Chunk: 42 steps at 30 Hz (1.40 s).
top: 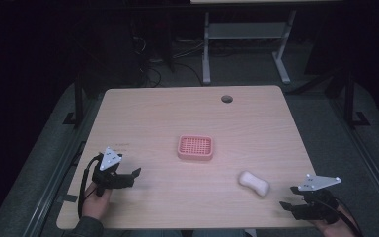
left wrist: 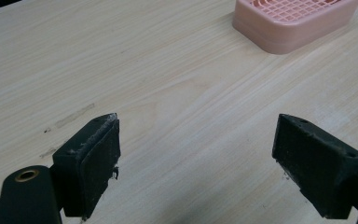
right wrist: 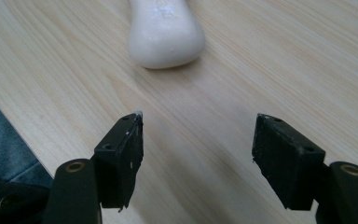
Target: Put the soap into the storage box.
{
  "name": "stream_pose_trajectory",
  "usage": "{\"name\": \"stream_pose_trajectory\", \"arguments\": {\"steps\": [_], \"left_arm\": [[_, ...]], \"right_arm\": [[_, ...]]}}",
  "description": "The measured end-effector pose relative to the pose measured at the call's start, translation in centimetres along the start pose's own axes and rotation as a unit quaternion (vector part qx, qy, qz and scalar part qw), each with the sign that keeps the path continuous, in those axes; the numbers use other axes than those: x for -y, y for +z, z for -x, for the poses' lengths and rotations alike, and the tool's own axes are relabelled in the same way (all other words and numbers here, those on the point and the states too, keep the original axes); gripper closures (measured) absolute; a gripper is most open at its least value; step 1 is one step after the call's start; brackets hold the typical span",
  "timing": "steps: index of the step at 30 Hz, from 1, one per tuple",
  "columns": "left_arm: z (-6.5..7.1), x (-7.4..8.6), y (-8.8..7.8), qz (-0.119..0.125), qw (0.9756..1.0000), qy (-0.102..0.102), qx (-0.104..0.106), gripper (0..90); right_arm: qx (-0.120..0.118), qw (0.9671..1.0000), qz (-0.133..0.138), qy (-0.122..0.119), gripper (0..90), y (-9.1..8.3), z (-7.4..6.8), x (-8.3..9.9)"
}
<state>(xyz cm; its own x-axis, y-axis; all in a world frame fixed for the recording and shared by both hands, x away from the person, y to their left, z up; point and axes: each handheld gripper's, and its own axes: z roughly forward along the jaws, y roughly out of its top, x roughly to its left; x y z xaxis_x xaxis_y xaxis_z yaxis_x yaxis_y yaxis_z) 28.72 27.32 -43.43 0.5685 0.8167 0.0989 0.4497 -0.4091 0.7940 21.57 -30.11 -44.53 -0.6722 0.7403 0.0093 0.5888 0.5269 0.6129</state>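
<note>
glossy white soap [right wrist: 165,35], matt pink plastic dish [left wrist: 293,21], pale wood-grain table [top: 143,113].

Left gripper [top: 128,177] and right gripper [top: 287,197]: black bodies, square black pads, brass-ringed screw holes, grey triangular plates, black cables.

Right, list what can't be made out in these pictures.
- White soap bar: far end cut off by the top edge of the right gripper view.
- Pink soap dish: far side cut off by the top edge of the left gripper view.
- Right hand: cut off by the bottom edge of the high view.
- Room behind the table: too dark to read.
</note>
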Motion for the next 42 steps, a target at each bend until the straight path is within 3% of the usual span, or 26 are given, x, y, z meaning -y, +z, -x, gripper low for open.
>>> {"name": "stream_pose_trajectory", "arguments": {"steps": [17,29,42], "left_arm": [[0.0,0.0,0.0,0.0,1.0,0.002,-0.001,14.7],[-0.1,0.0,0.0,0.004,1.0,-0.001,-0.001,14.7],[-0.1,0.0,-0.1,0.004,1.0,0.0,-0.001,14.7]], "right_arm": [[-0.02,0.9983,-0.027,-0.049,32.8,0.8,-0.5,-3.9],[-0.035,0.9945,-0.052,-0.084,32.3,2.0,-1.0,-6.9],[-0.049,0.9911,-0.07,-0.103,32.2,3.8,-1.6,-9.0]]}}
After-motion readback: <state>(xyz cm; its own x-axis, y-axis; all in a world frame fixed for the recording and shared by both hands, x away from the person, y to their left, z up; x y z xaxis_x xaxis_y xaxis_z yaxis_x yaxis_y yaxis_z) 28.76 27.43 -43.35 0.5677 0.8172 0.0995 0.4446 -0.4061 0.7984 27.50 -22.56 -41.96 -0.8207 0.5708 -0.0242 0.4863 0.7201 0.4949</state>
